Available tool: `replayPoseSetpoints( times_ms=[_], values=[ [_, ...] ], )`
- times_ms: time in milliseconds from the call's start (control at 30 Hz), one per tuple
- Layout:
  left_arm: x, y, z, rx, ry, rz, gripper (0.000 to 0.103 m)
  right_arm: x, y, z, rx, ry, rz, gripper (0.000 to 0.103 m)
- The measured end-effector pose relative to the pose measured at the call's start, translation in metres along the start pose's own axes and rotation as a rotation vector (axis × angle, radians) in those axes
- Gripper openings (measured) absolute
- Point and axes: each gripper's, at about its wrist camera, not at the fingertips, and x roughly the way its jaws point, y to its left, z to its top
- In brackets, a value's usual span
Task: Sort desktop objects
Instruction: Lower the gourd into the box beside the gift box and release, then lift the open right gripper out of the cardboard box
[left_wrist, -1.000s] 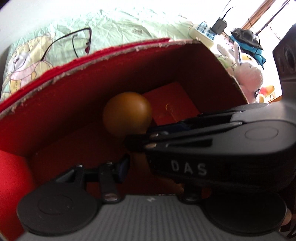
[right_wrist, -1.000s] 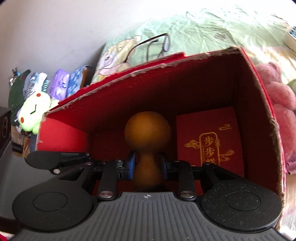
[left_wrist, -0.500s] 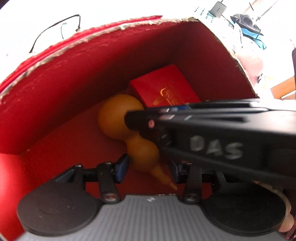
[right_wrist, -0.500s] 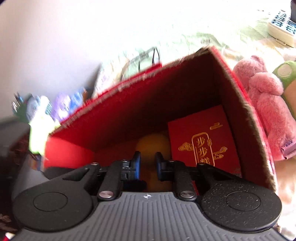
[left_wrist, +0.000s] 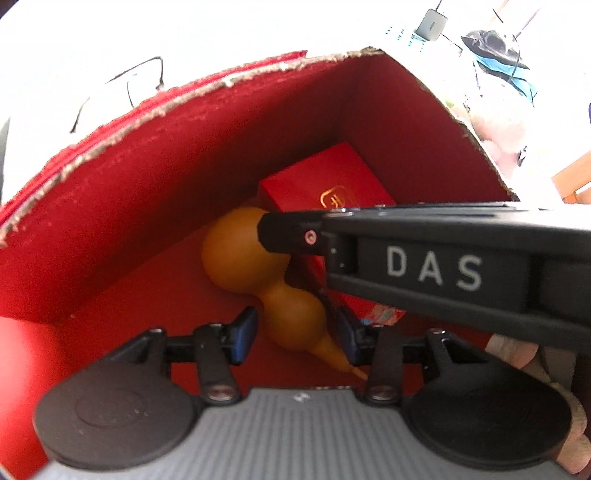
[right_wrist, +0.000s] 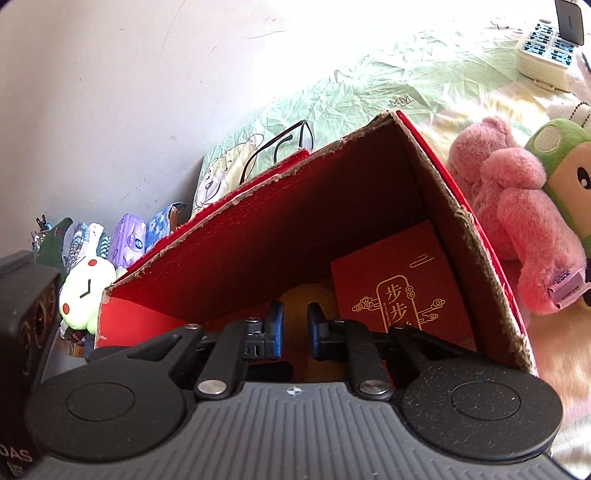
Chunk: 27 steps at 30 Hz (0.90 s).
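The gourd is seen lying on the floor of the red box, beside the red packet at the far corner. The left claw is held spread around its small bulb; contact cannot be told. The right claw is pressed together, empty, having just closed.

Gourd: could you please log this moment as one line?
gourd: lying in red box beside red packet | left claw: open | right claw: shut, empty

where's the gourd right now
In the left wrist view the gourd lies on the floor of the red box, just left of the red packet.
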Motion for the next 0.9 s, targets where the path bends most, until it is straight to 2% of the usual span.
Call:
replayPoseSetpoints(
  times_ms=[100,200,267,433,600,667,900],
  values=[
    [-0.006,0.0,-0.003,0.005,-0.03,0.035,0.051,-0.002,0.003,0.0,-0.003,-0.001,-0.006,0.016],
    [-0.012,0.003,-0.006,-0.011,-0.06,0.05,0.06,-0.001,0.004,0.0,-0.006,0.005,-0.012,0.017],
    [-0.017,0.007,-0.008,-0.027,-0.077,0.052,0.062,0.001,0.005,0.001,-0.009,0.012,-0.02,0.019],
    [-0.026,0.012,-0.012,-0.023,-0.105,0.087,0.063,0.003,0.005,0.0,-0.012,0.023,-0.024,0.019],
    [-0.027,-0.001,-0.018,-0.01,-0.125,0.148,0.063,0.001,0.004,-0.001,-0.005,0.005,-0.025,0.019],
    [-0.025,0.015,-0.017,-0.012,-0.135,0.156,0.063,0.001,0.004,-0.001,-0.002,0.003,-0.026,0.019],
    [-0.022,0.013,-0.015,-0.005,-0.164,0.181,0.063,0.002,0.003,0.0,0.003,0.001,-0.023,0.019]
  ],
)
